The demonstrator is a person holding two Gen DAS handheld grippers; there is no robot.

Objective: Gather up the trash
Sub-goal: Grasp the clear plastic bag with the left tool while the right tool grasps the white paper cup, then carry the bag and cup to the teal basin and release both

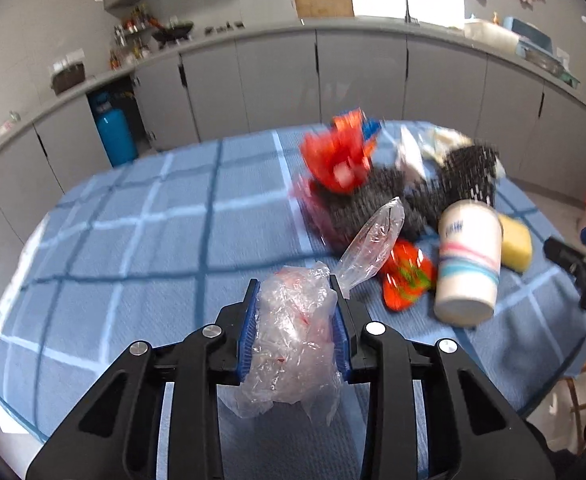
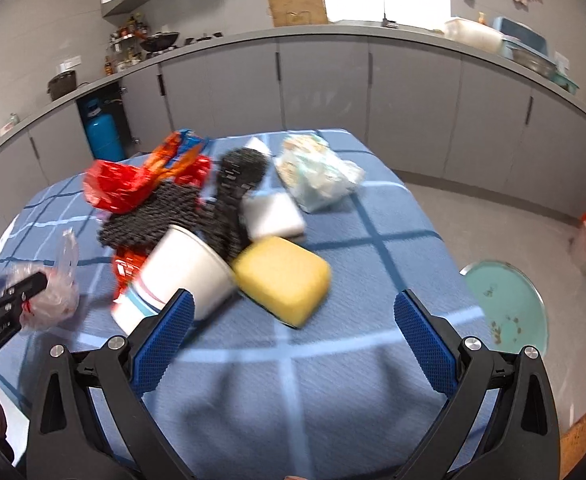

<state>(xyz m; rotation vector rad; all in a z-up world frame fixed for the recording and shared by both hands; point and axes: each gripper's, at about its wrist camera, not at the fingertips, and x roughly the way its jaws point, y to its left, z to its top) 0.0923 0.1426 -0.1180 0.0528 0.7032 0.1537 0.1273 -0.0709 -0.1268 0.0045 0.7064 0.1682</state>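
My left gripper (image 1: 295,286) is shut on a crumpled clear plastic bag (image 1: 293,332) and holds it above the blue checked tablecloth (image 1: 133,248); it also shows at the left of the right wrist view (image 2: 49,292). My right gripper (image 2: 293,304) is open and empty, just in front of a tipped white paper cup (image 2: 181,272) and a yellow sponge (image 2: 281,280). The cup (image 1: 469,264) and sponge (image 1: 515,248) lie right of the bag. Red wrappers (image 1: 337,156) (image 2: 117,190), a small red wrapper (image 1: 405,276) and black mesh (image 2: 165,216) form a pile behind.
A white sponge (image 2: 273,216) and a crumpled pale wrapper (image 2: 317,176) lie behind the yellow sponge. A teal bin lid (image 2: 505,304) sits on the floor to the right of the table. Grey cabinets (image 2: 325,84) and a blue gas cylinder (image 1: 115,136) stand behind.
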